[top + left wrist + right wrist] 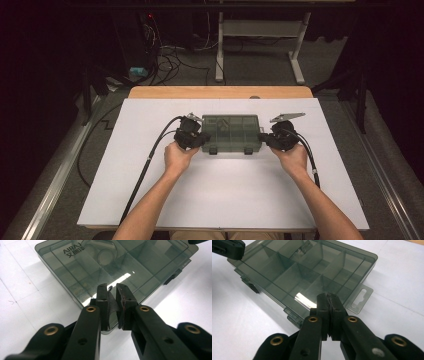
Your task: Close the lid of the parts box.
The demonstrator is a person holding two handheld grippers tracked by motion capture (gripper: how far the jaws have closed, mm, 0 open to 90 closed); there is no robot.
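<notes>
Currently listed, from my seat:
Item: smoky translucent plastic compartment box (231,132), lid down, lying flat near the far edge of the white worktop (220,195), midway between its side edges.
My left tongs (113,298): clenched, empty, tips at the box's left end.
My right tongs (328,301): clenched, empty, tips over its right end.
Risk: uneven pushing may skid or twist the box; I judge its latches (230,150) untouched.
</notes>
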